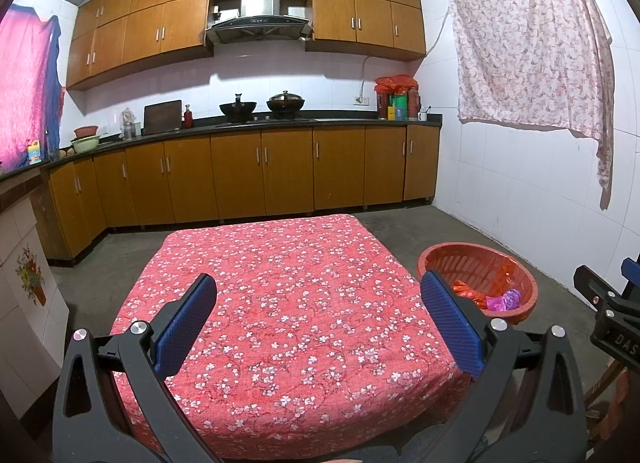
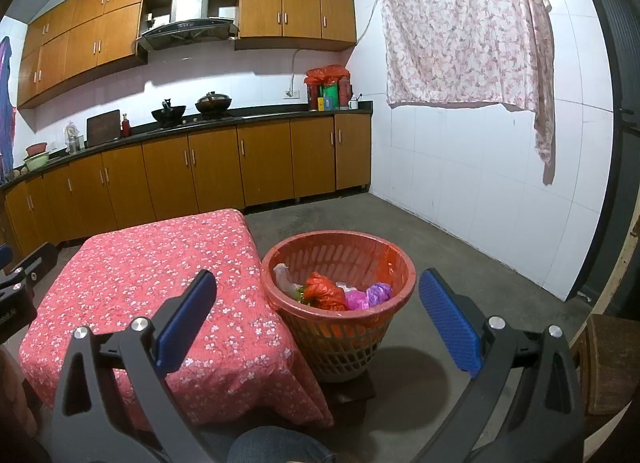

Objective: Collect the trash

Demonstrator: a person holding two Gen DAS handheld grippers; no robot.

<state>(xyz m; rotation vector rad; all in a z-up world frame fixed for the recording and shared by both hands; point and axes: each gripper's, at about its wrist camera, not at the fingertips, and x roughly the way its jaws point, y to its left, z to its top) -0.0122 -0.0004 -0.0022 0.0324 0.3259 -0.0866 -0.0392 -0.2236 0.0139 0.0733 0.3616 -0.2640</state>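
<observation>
So both grippers are just hanging in the air with nothing in them. The left gripper point(image 1: 318, 295) has its blue pads spread wide apart over the table point(image 1: 288, 303), which is covered in a red cloth with little white flowers. The right gripper point(image 2: 318, 295) is spread wide too, and it's pointed pretty much at the red basket point(image 2: 340, 327). That basket sits on the concrete floor just beside the table's right edge, looks like it's touching the hanging cloth, and it seems to stand on some dark flat thing, can't really tell what. The trash is all inside it: a crumpled red bag point(image 2: 325, 290), a pink bag point(image 2: 356, 299) next to it, a purple bag point(image 2: 379, 292) by the rim, and a whitish bag point(image 2: 285, 276) on the left side. From the left camera you only see the basket point(image 1: 480, 263) partly, behind the right finger. In the background there are wooden kitchen cabinets point(image 1: 260, 171) and a floral sheet point(image 2: 468, 31) hanging on the white wall.
</observation>
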